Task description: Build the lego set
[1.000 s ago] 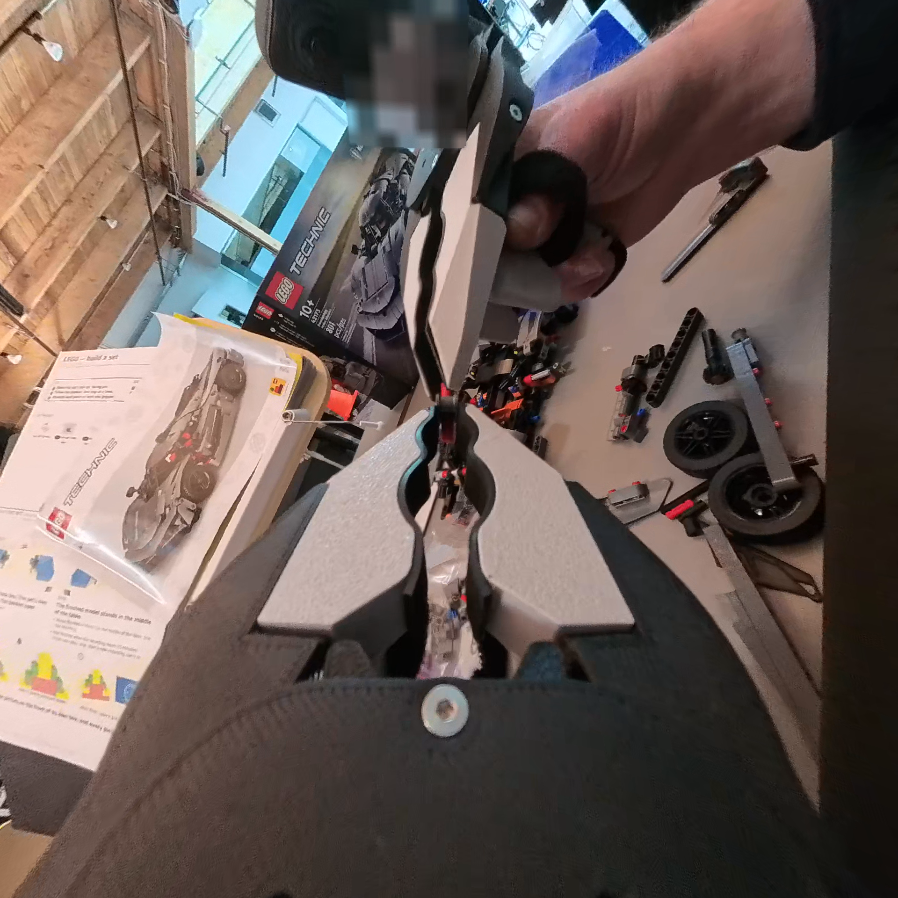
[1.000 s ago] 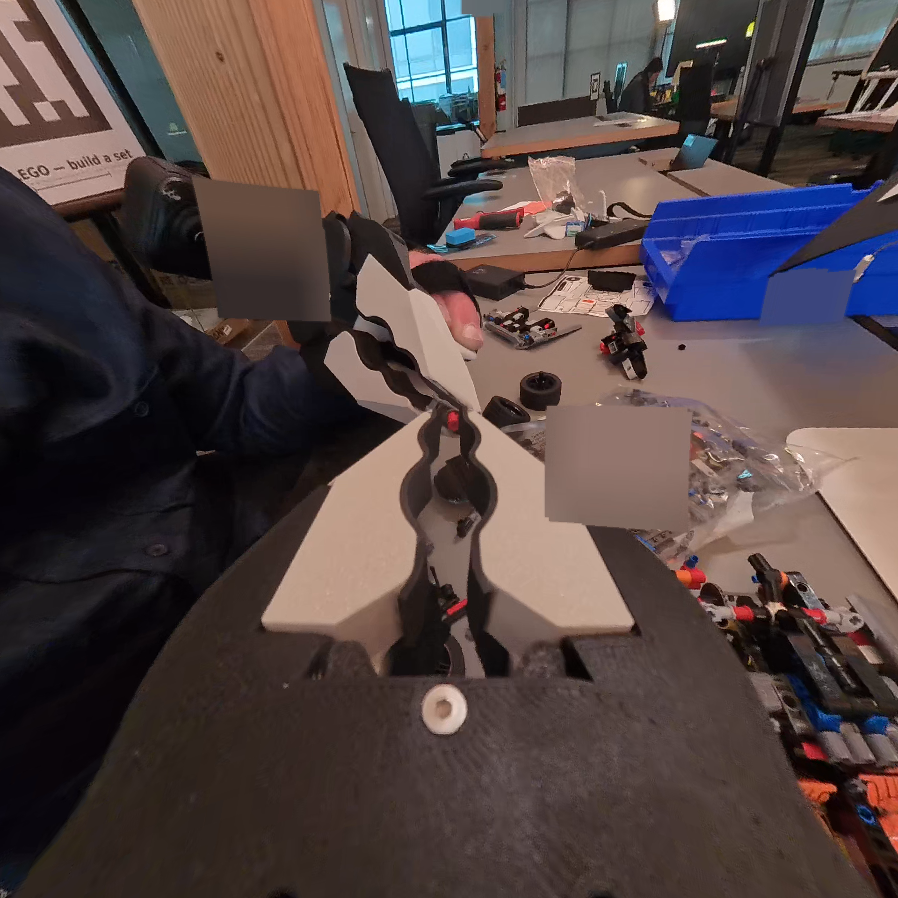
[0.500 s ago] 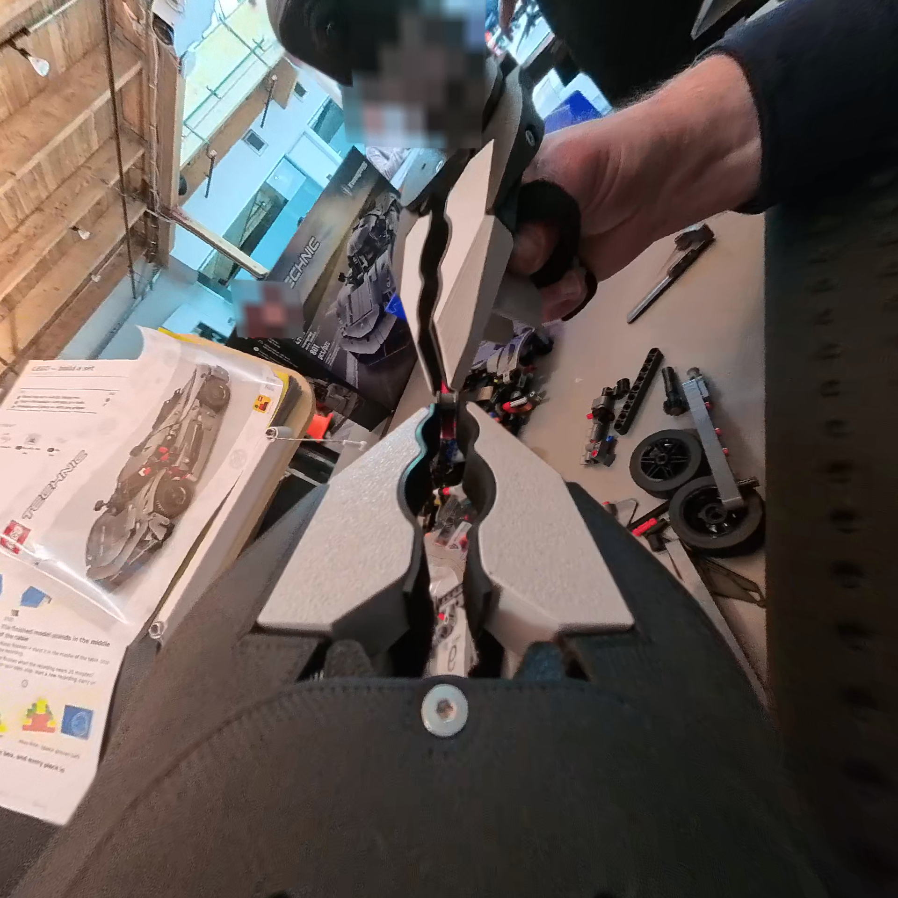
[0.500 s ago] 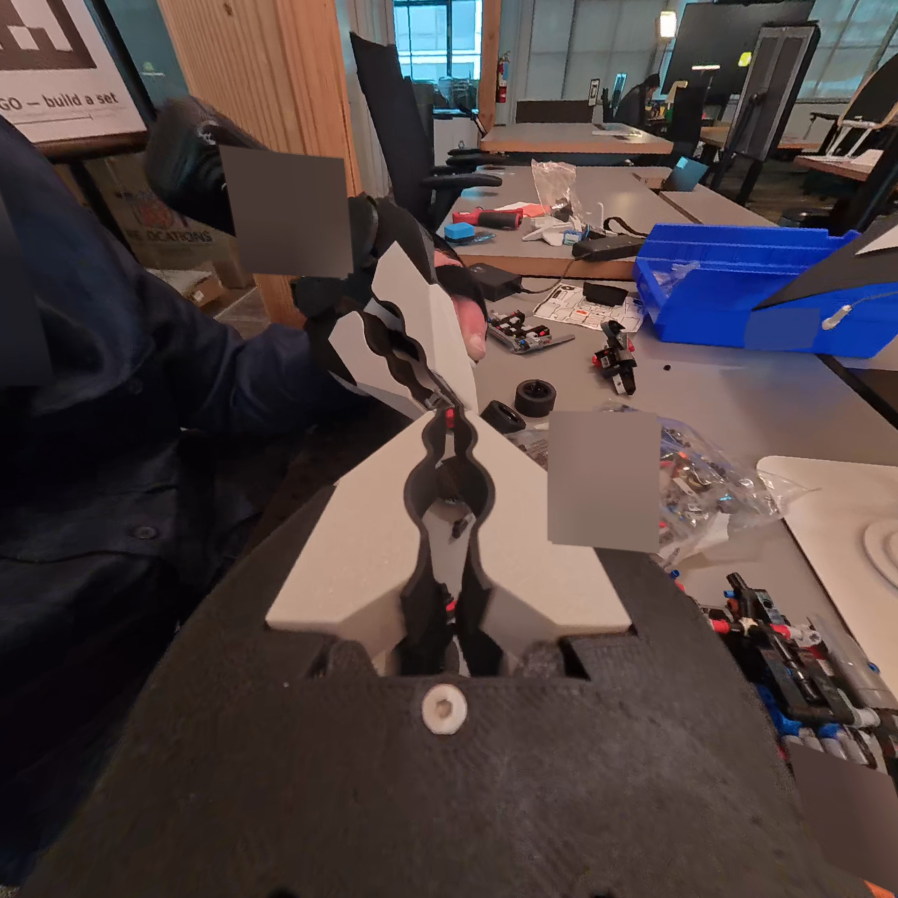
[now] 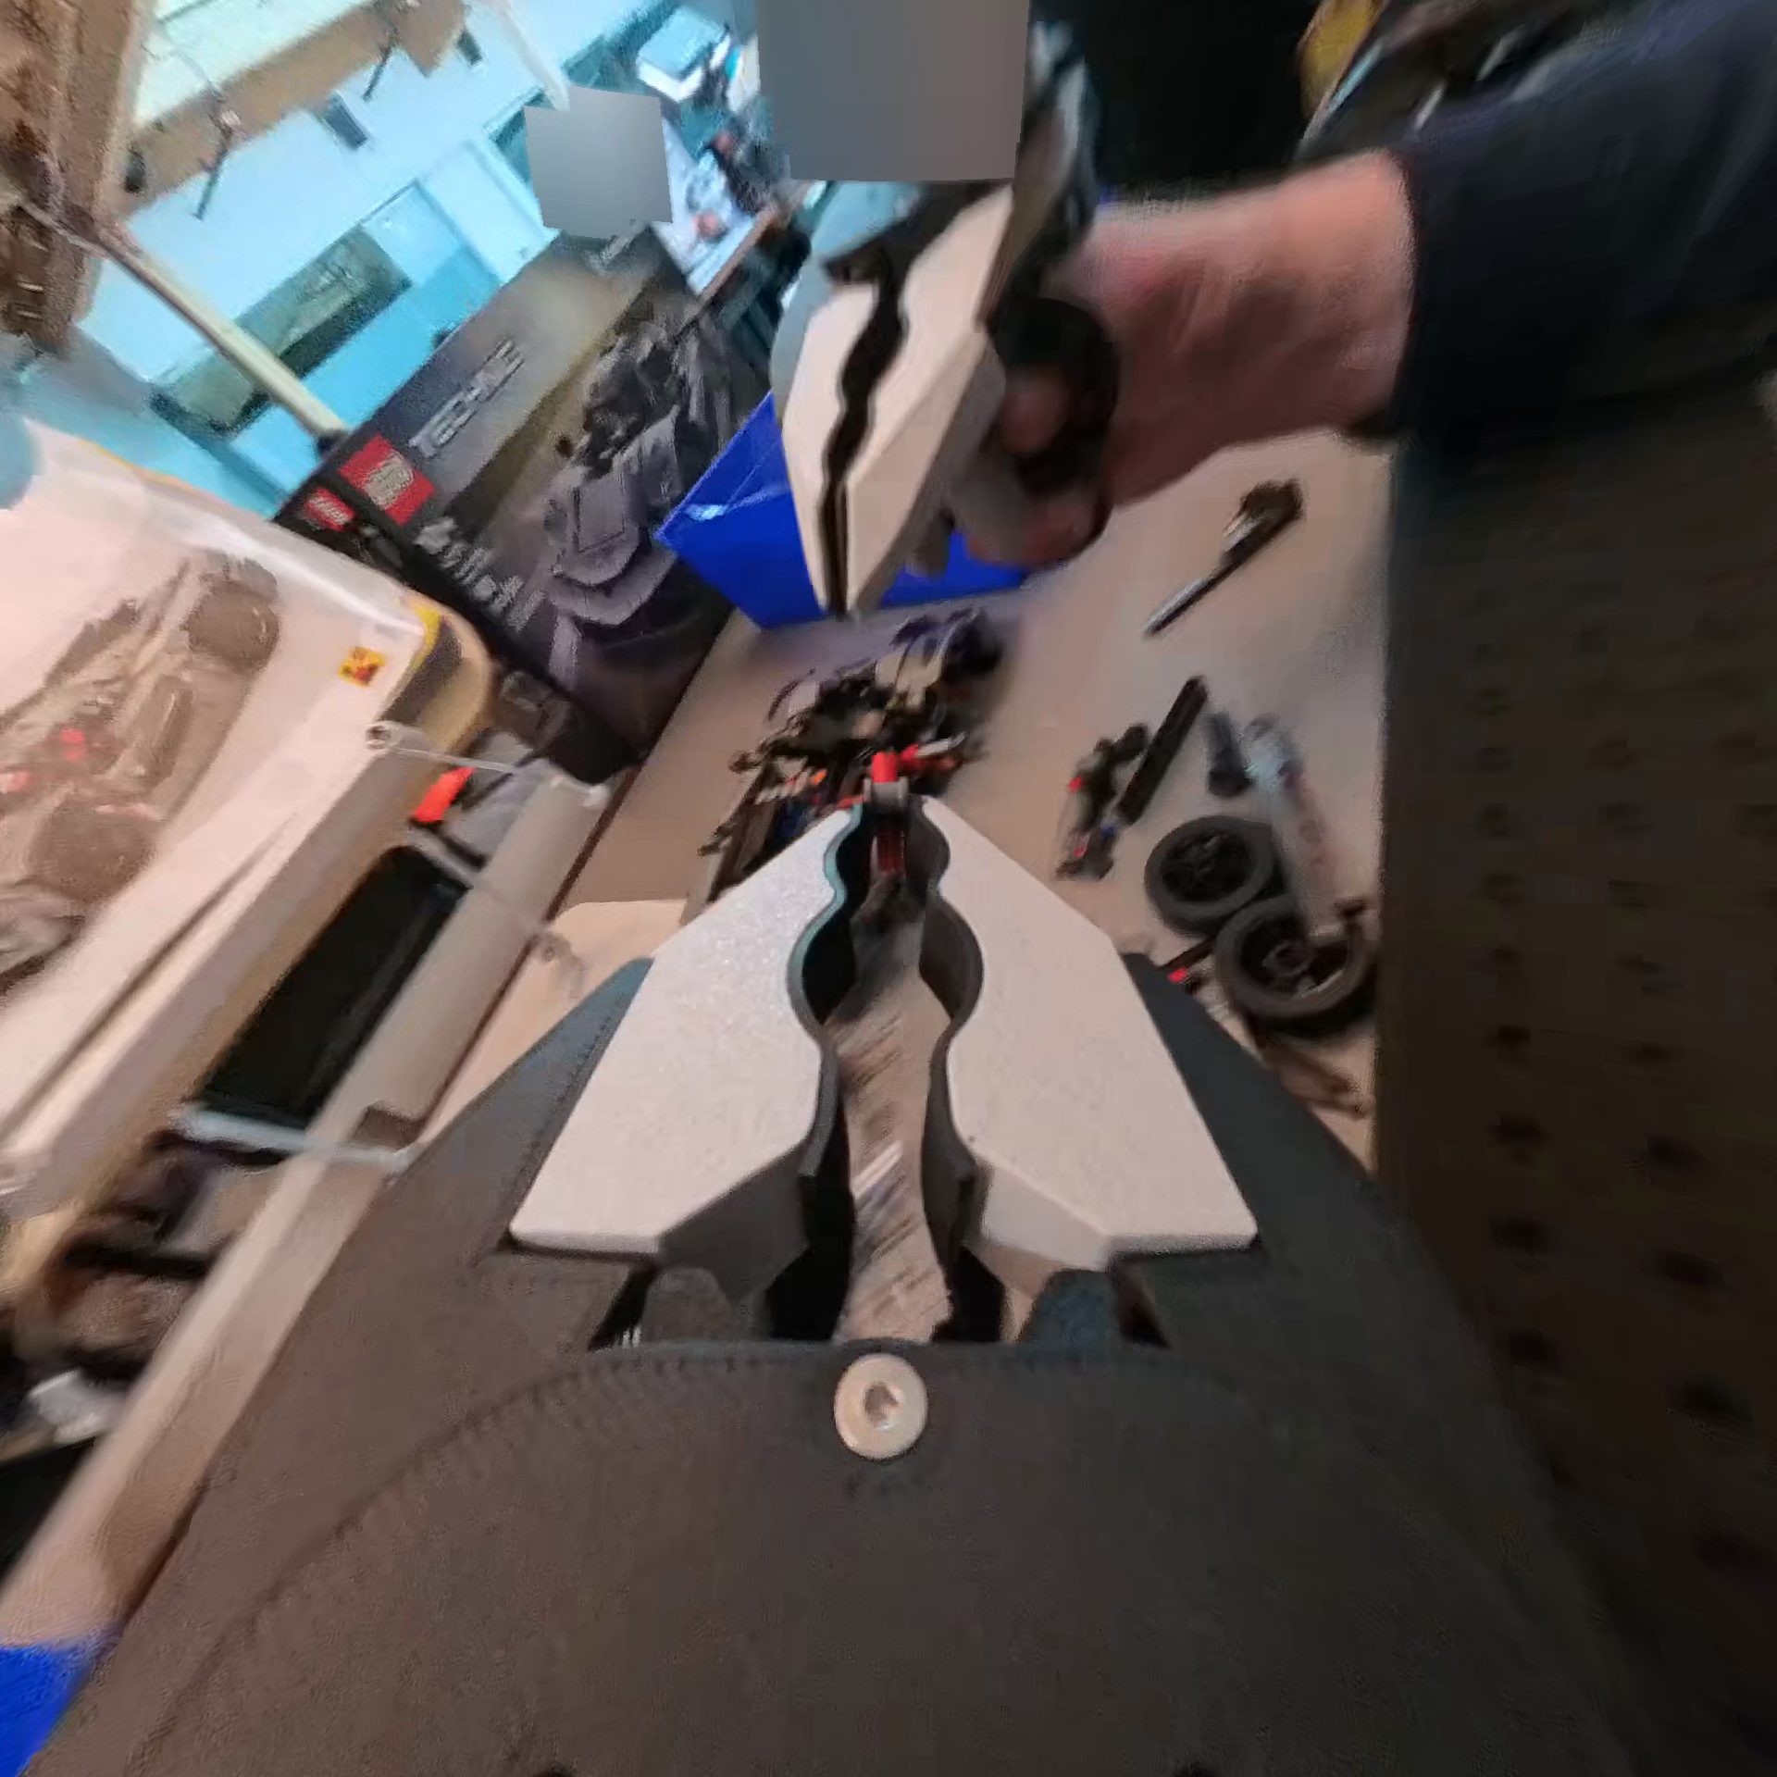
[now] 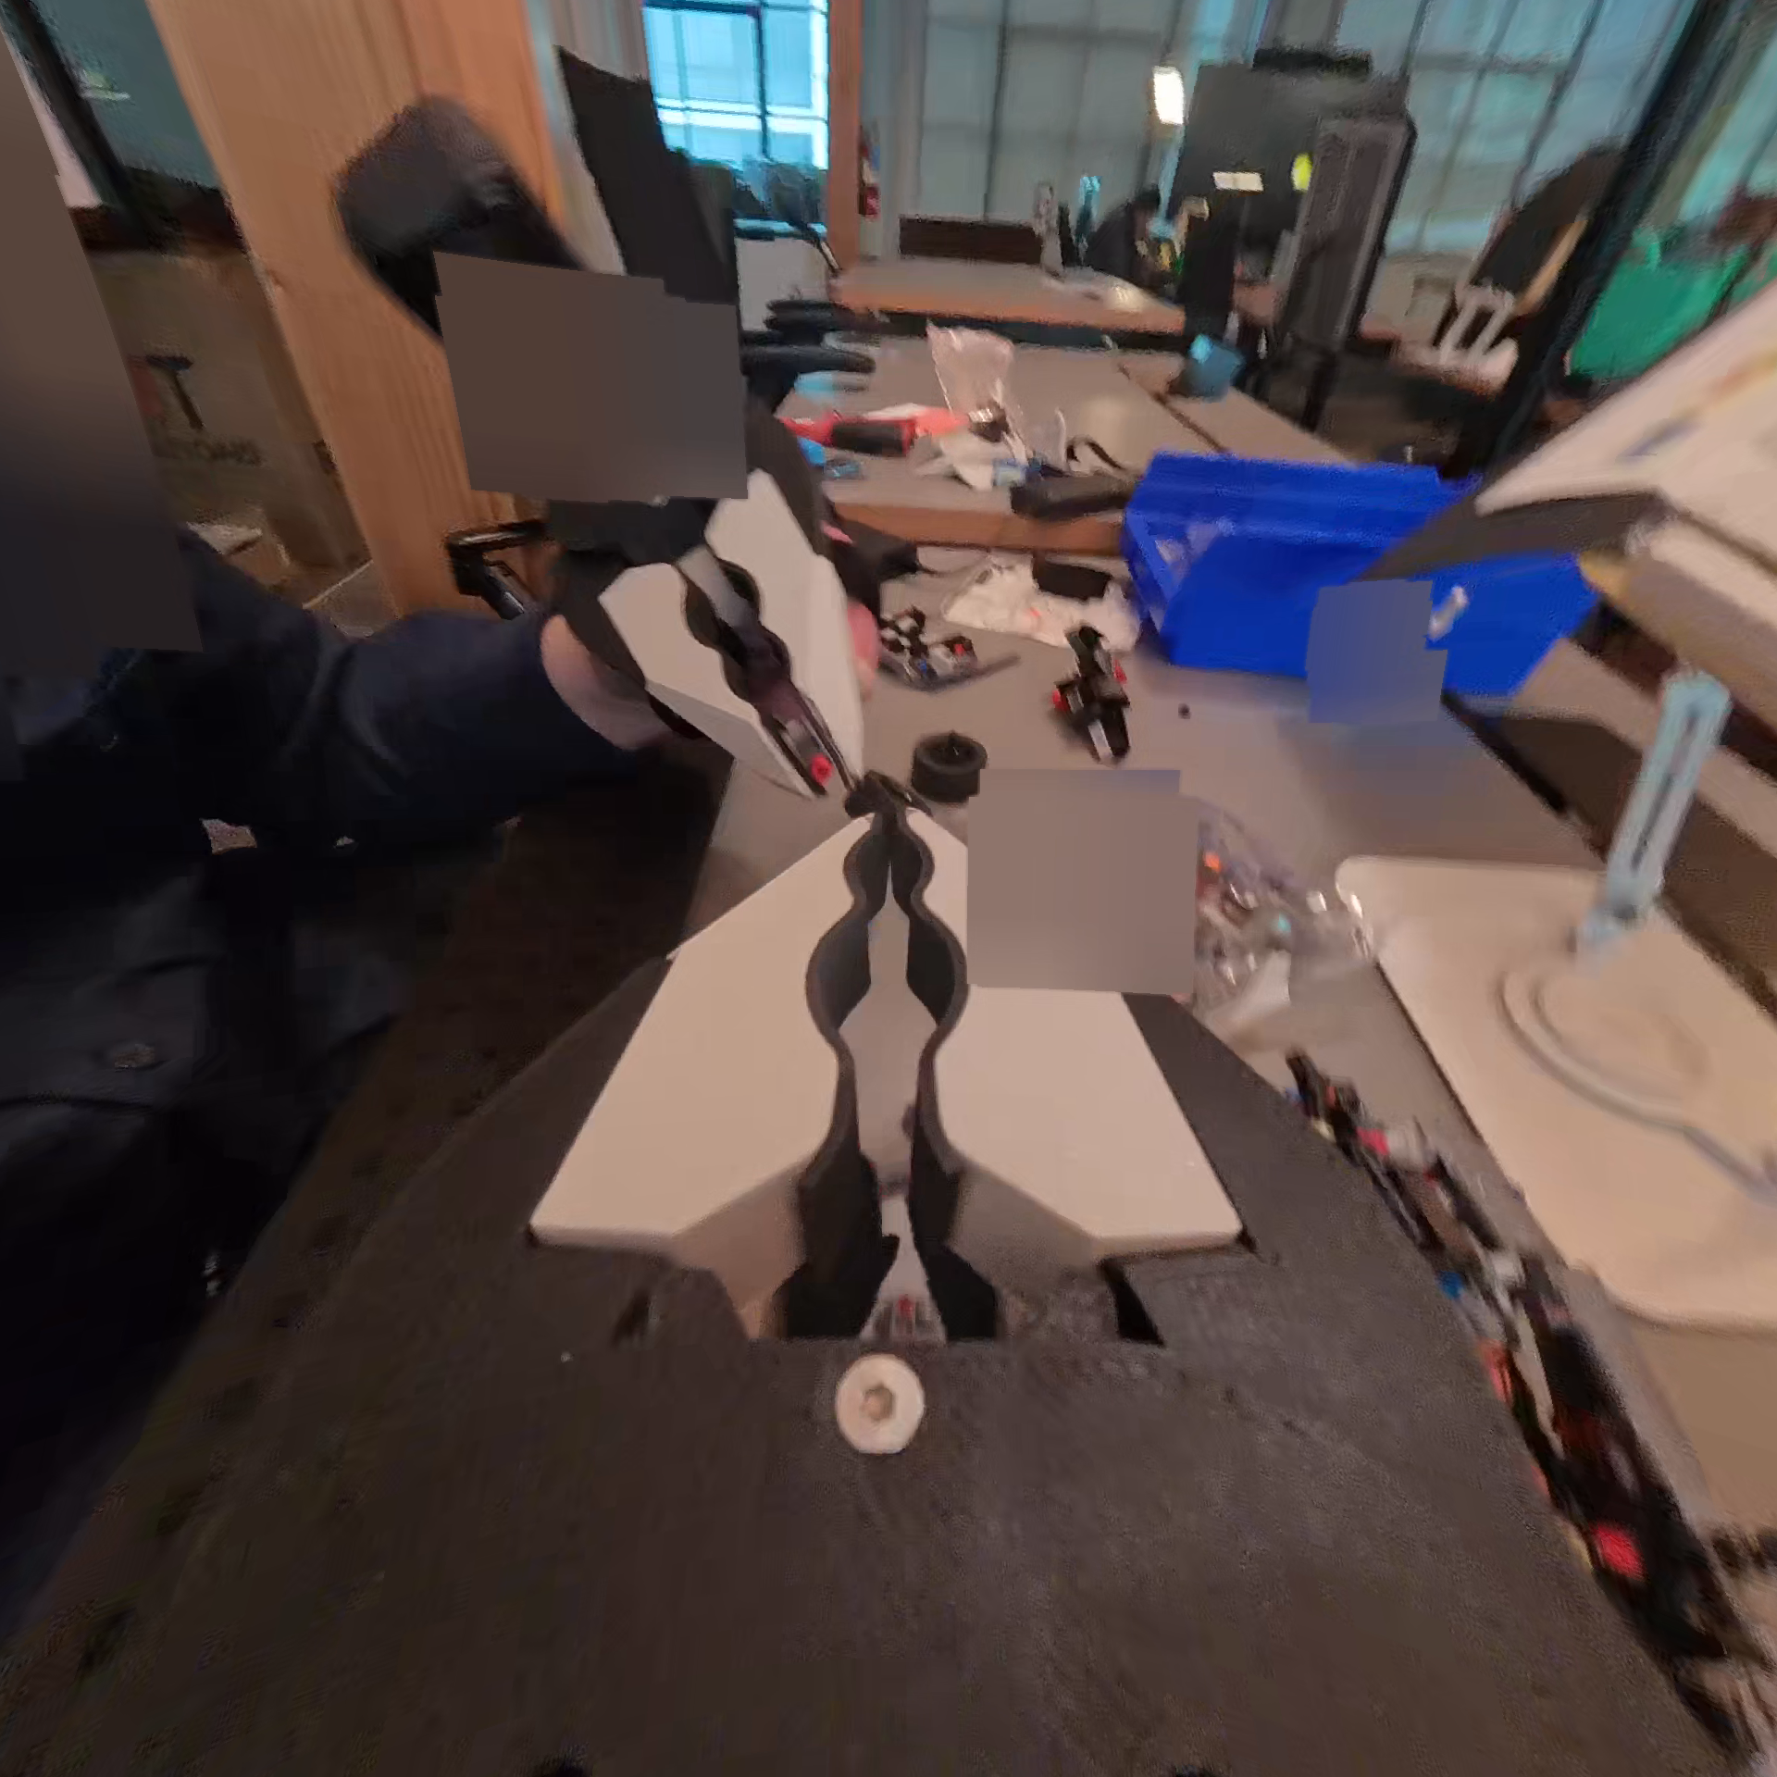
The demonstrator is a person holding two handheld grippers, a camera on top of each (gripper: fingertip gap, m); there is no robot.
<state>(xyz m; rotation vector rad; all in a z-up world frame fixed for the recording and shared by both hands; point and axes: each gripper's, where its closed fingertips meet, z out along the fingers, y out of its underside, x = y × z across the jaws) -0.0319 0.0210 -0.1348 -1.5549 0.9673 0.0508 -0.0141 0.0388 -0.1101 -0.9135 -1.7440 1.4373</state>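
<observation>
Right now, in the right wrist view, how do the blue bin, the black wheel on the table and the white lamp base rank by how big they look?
1. Blue bin and white lamp base: alike; the base is nearer and cut off.
2. Black wheel, clearly smallest.

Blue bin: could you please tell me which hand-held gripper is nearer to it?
Right: the right hand-held gripper hangs in front of the blue bin; the left hand-held gripper lies farther back.
</observation>
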